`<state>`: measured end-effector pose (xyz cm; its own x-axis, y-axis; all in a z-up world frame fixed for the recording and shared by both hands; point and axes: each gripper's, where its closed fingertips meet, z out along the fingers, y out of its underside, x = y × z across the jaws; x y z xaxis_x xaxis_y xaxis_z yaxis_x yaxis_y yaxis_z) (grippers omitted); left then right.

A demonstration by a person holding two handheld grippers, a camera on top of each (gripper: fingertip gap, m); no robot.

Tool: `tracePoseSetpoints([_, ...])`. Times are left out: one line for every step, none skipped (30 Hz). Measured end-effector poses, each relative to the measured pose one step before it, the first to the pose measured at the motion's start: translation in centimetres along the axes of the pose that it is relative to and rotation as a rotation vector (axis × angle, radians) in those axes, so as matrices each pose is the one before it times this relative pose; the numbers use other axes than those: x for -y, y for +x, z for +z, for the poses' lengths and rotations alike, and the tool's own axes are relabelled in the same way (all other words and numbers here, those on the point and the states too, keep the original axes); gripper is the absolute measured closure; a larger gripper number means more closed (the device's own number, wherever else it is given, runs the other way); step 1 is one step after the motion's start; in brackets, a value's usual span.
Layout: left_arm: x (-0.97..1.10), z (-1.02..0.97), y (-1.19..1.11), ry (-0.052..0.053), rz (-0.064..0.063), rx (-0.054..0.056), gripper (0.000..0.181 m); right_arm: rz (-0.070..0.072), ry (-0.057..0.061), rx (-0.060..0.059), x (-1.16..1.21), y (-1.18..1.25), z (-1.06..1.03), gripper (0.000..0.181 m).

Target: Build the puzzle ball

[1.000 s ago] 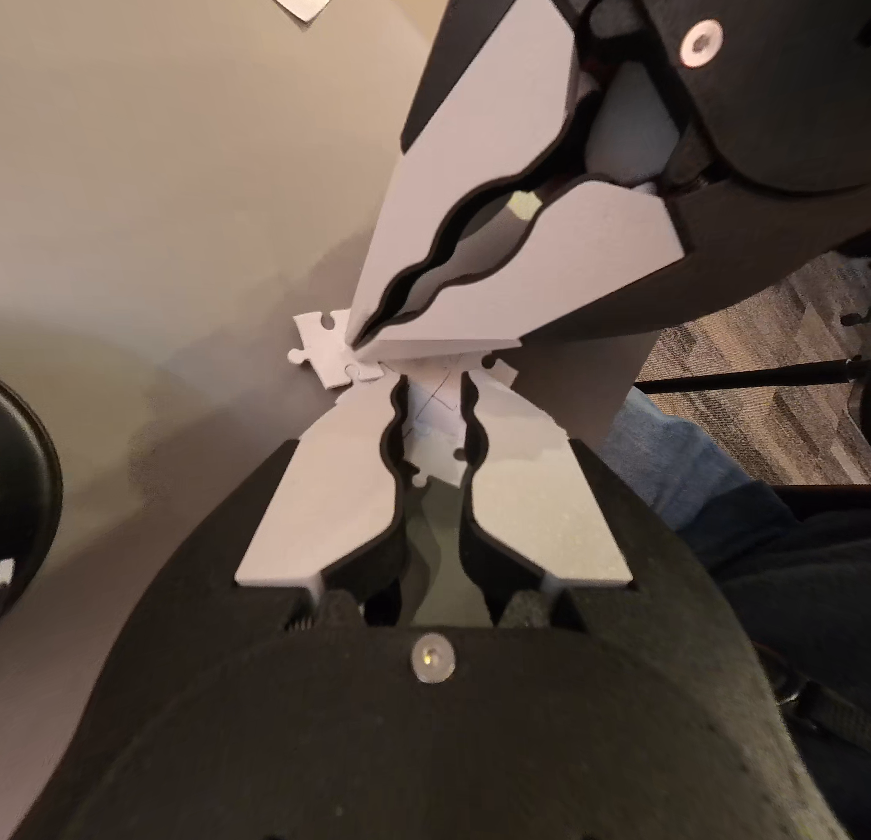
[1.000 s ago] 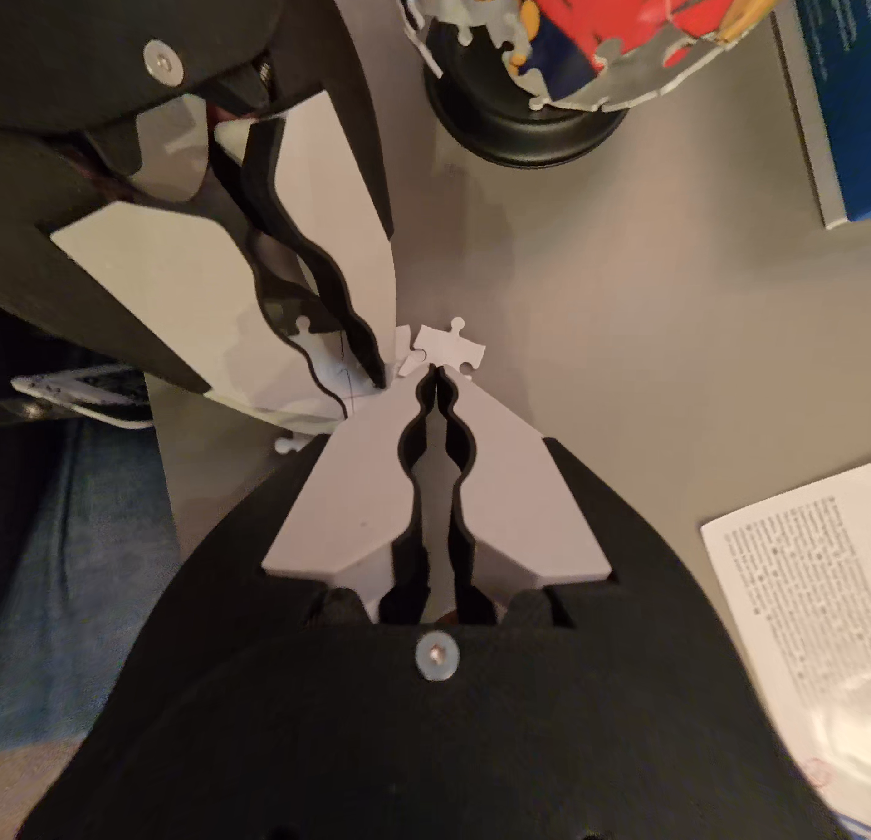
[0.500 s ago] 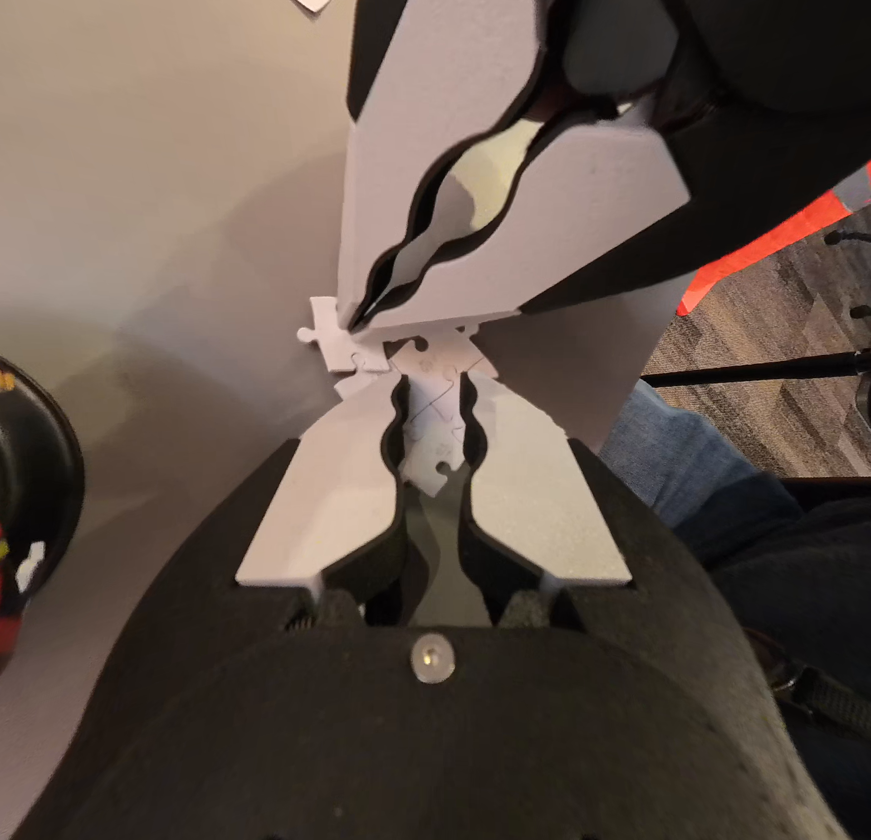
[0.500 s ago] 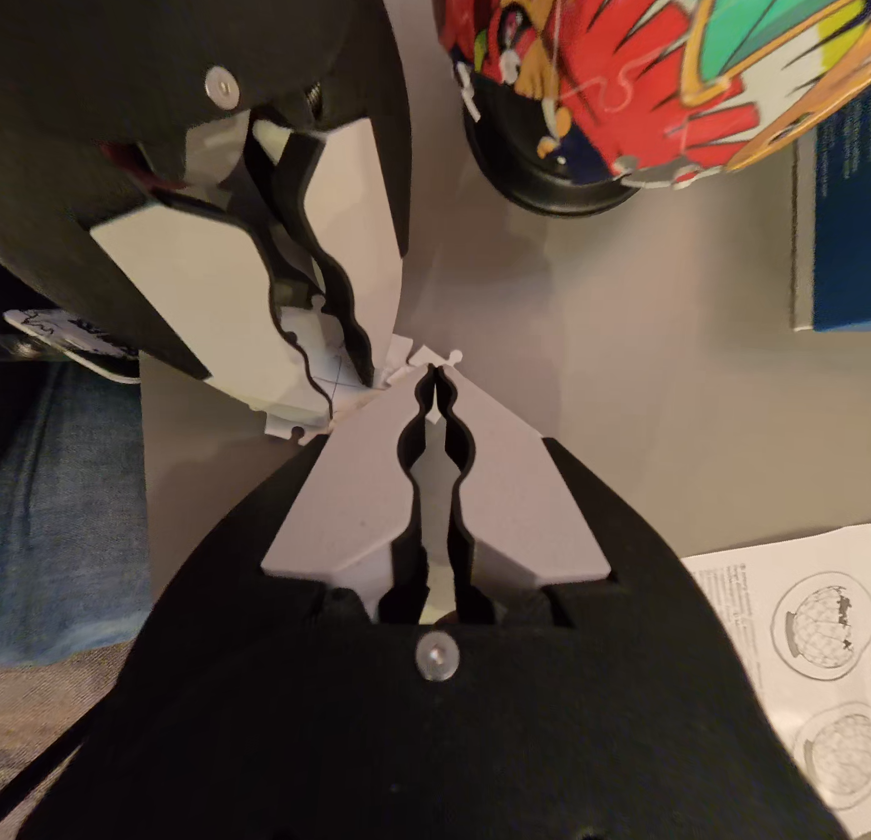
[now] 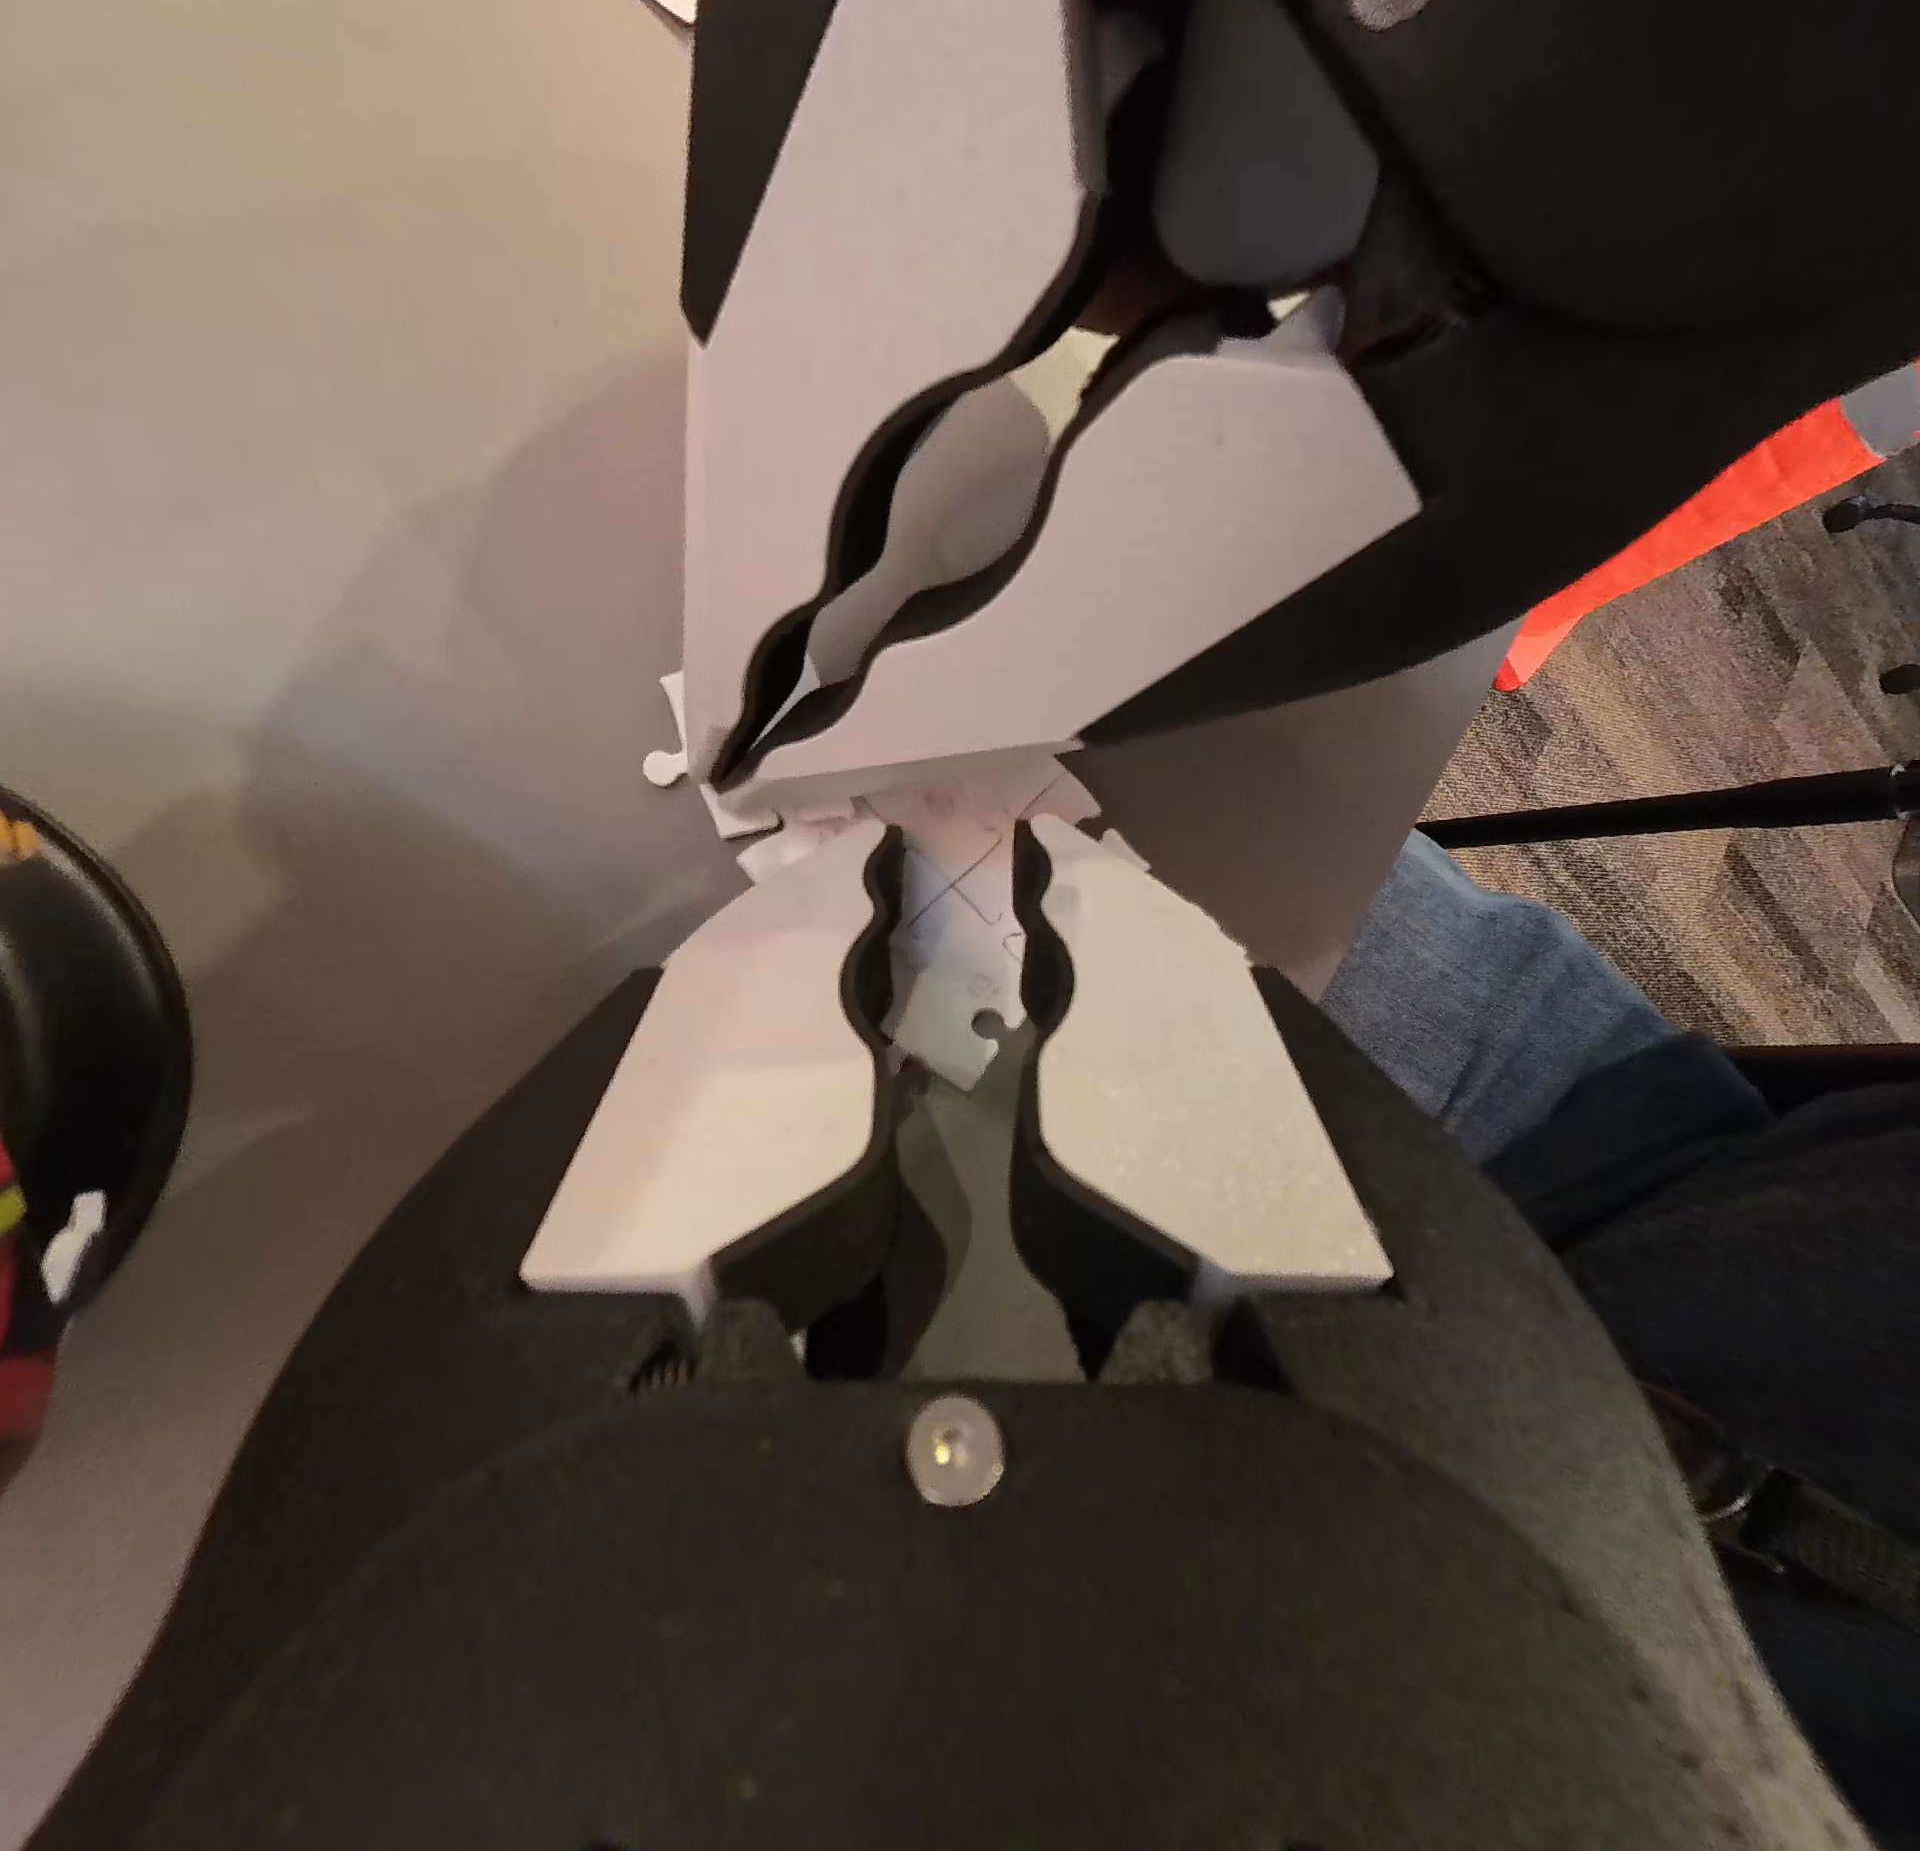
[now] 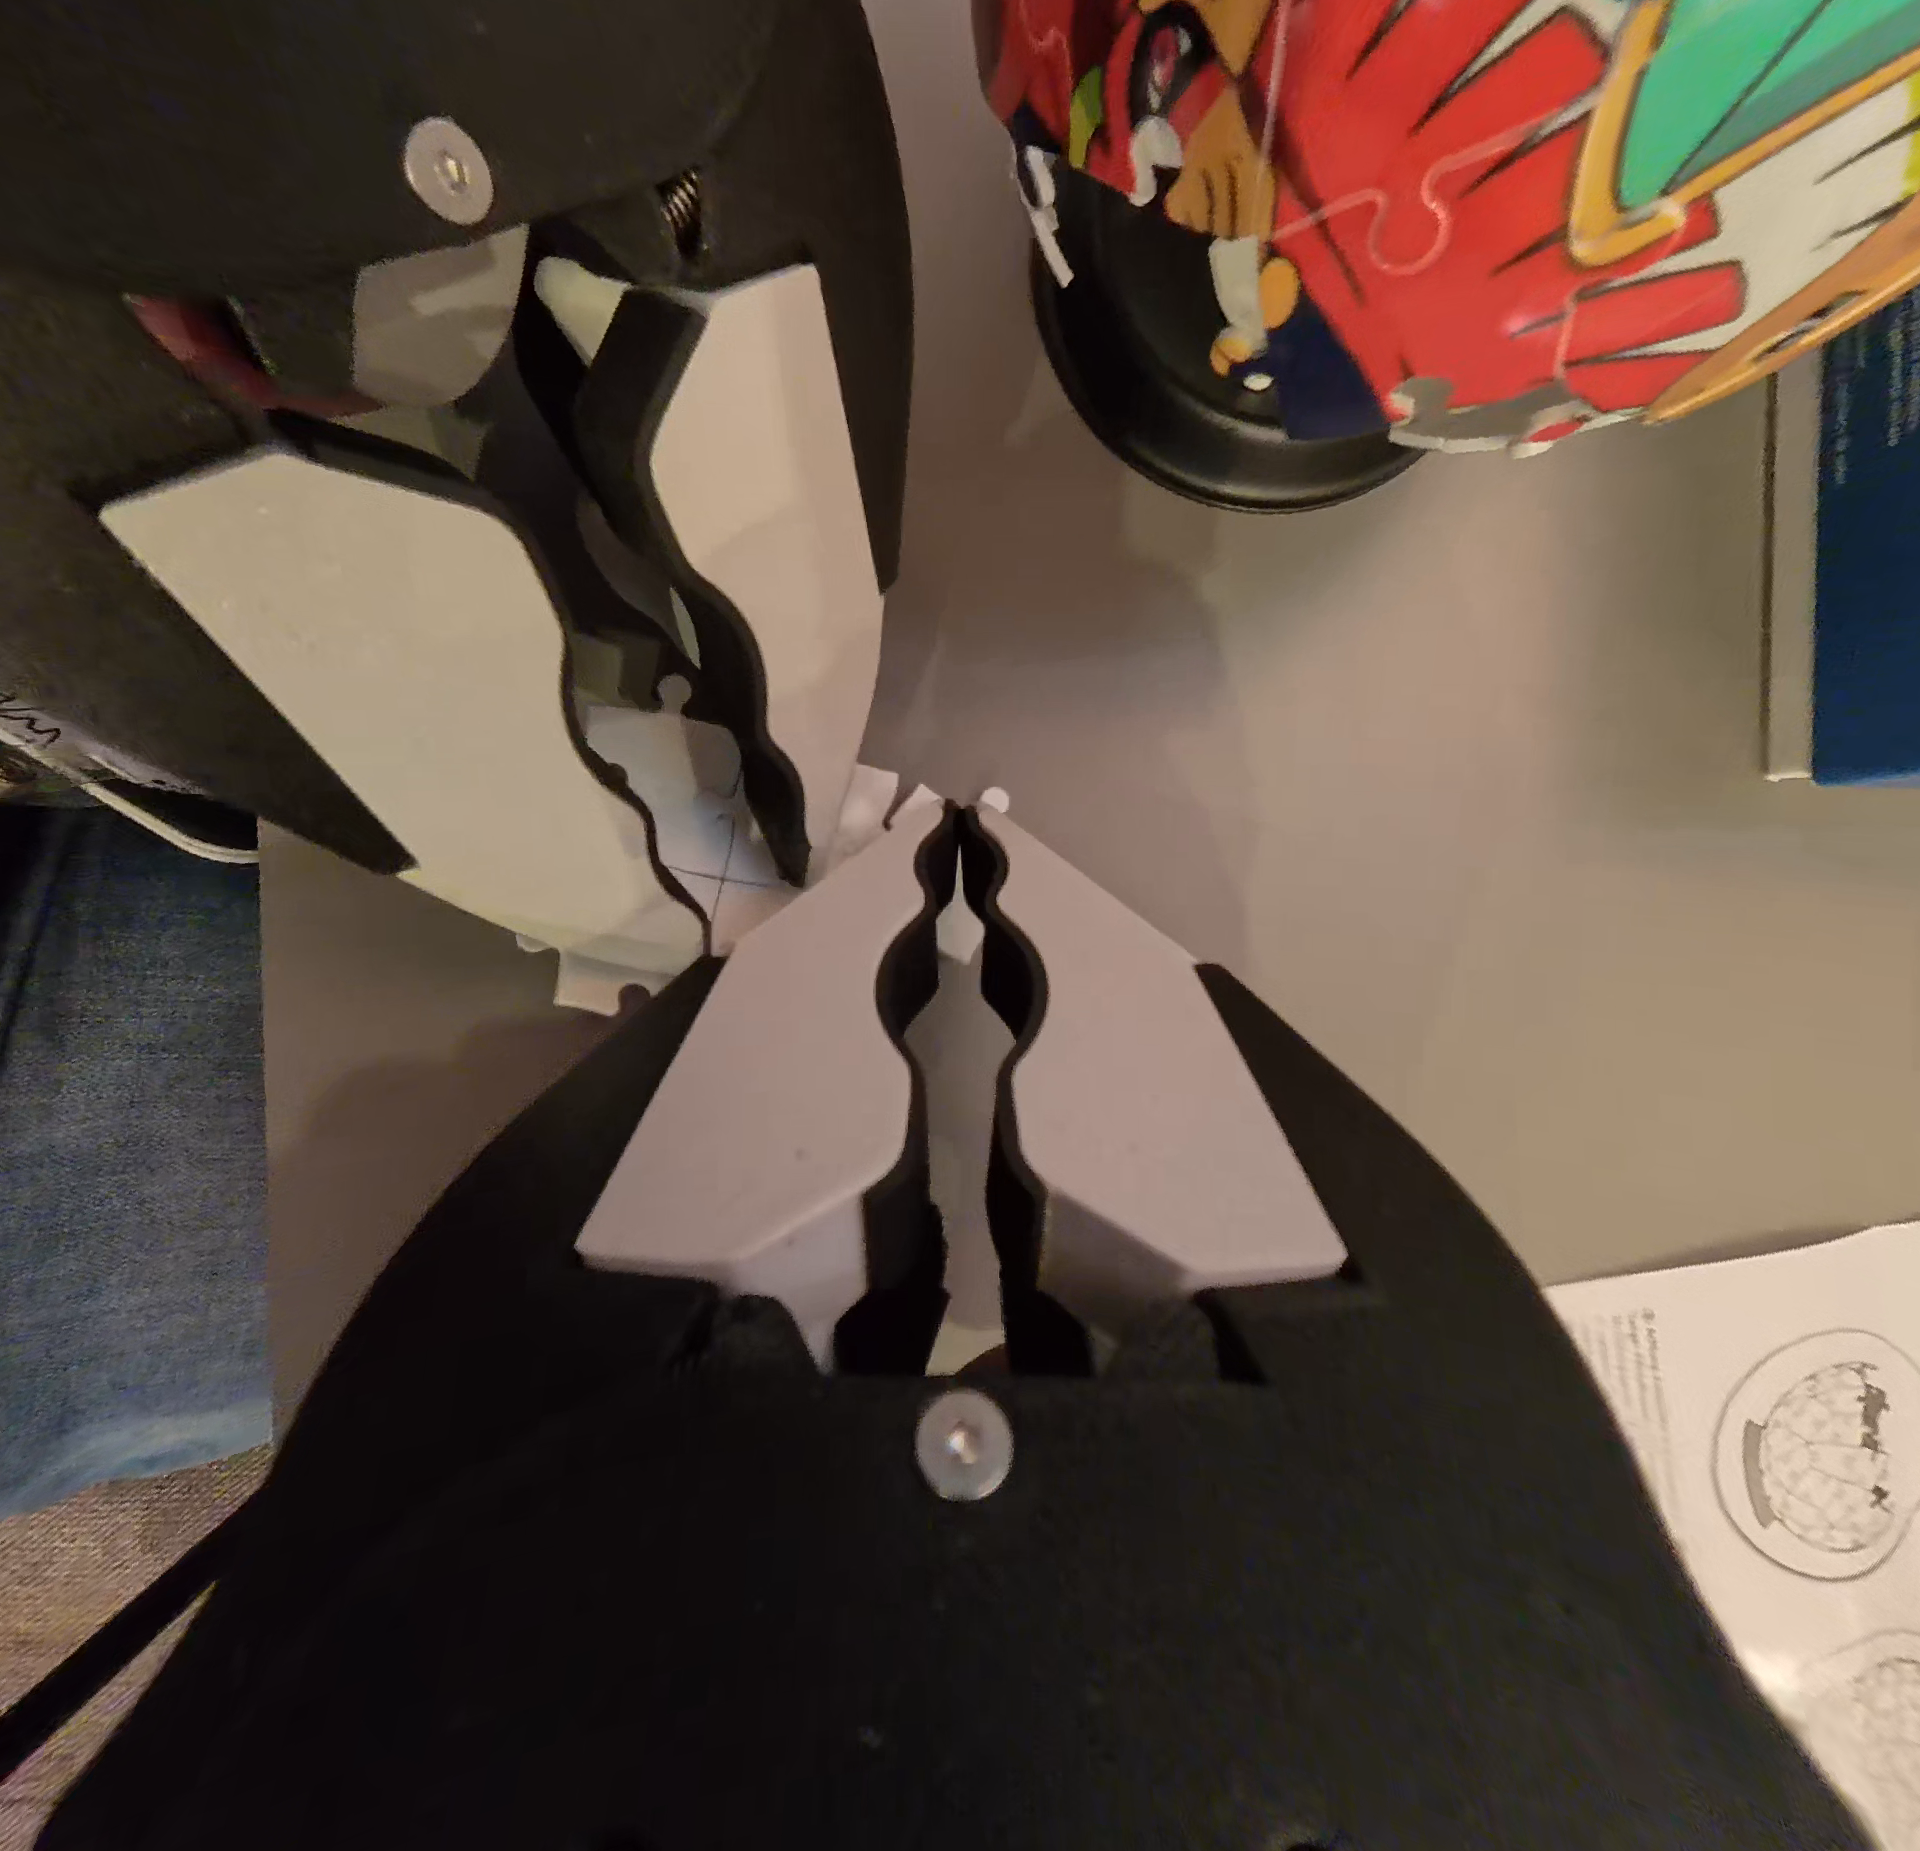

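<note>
While our left gripper [image 5: 954, 866] clamps a joined patch of white pieces [image 5: 956, 934] between its fingers, our right gripper [image 6: 961, 814] pinches a single piece [image 5: 717, 788] at its very tips, the two meeting edge to edge above the grey table [image 5: 312, 347]. To seat the tab well, we should hold the patch steady, line tab with notch, and press gently along the curve, not across it; too much force could buckle the patch. The part-built puzzle ball [image 6: 1455, 170] sits on its black stand [image 6: 1174, 378] beyond, an instruction sheet [image 6: 1766, 1489] nearby.
</note>
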<state>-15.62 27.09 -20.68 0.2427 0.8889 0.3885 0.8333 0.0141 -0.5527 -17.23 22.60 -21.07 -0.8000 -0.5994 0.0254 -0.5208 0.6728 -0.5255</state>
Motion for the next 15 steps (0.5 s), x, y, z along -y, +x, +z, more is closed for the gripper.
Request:
tracePoseSetpoints([0.002, -0.004, -0.008, 0.0001, -0.0002, 0.0000, 0.161, 0.0028, 0.0116, 0.0056, 0.206, -0.028, -0.244, 0.181])
tracePoseSetpoints([-0.019, -0.006, 0.009, 0.0002, -0.0005, -0.0010, 0.161, 0.0116, 0.0175, 0.0233, 0.274, -0.281, -0.279, 0.181])
tracePoseSetpoints([-0.015, -0.003, 0.011, -0.0001, -0.0017, -0.0007, 0.161, 0.0037, 0.0088, 0.0212, 0.105, -0.327, -0.159, 0.181])
tracePoseSetpoints([-0.006, -0.009, 0.002, 0.0001, -0.0004, -0.0005, 0.161, 0.0007, -0.0071, 0.0162, -0.150, -0.276, -0.025, 0.181])
tracePoseSetpoints([-0.014, -0.014, 0.024, -0.0008, -0.0002, -0.0006, 0.161, -0.0016, -0.0103, 0.0206, -0.233, -0.362, 0.050, 0.181])
tracePoseSetpoints([-0.023, -0.014, 0.010, -0.0022, 0.0016, 0.0000, 0.161, -0.0040, -0.0086, 0.0066, -0.187, -0.151, 0.116, 0.181])
tracePoseSetpoints([-0.011, 0.003, -0.002, -0.0008, 0.0015, 0.0007, 0.161, -0.0007, -0.0141, -0.0026, -0.257, 0.020, 0.147, 0.181])
tracePoseSetpoints([-0.015, -0.004, 0.009, -0.0005, 0.0007, -0.0002, 0.161, -0.0025, -0.0100, 0.0057, -0.177, -0.122, 0.098, 0.181])
tracePoseSetpoints([0.012, -0.008, -0.014, 0.0005, 0.0005, 0.0004, 0.161, 0.0000, -0.0051, 0.0034, -0.049, -0.079, 0.003, 0.181])
tracePoseSetpoints([-0.008, -0.010, -0.019, 0.0000, 0.0004, 0.0008, 0.161, -0.0017, -0.0045, -0.0006, -0.047, -0.010, -0.008, 0.181])
tracePoseSetpoints([-0.006, -0.003, 0.005, 0.0002, -0.0002, -0.0001, 0.161, -0.0060, -0.0051, -0.0006, -0.043, -0.016, -0.026, 0.181])
tracePoseSetpoints([-0.003, 0.004, -0.004, 0.0009, -0.0008, 0.0000, 0.161, -0.0069, -0.0053, -0.0022, -0.058, 0.020, -0.048, 0.181])
tracePoseSetpoints([-0.009, -0.005, -0.005, 0.0000, 0.0000, 0.0005, 0.161, 0.0014, -0.0109, -0.0051, -0.179, 0.135, -0.017, 0.181])
tracePoseSetpoints([0.005, -0.008, -0.006, 0.0000, 0.0005, 0.0005, 0.161, -0.0023, -0.0037, 0.0006, -0.057, -0.006, -0.017, 0.181])
tracePoseSetpoints([0.004, 0.002, -0.006, 0.0003, 0.0002, 0.0004, 0.161, -0.0030, -0.0020, 0.0017, -0.039, -0.045, -0.029, 0.181])
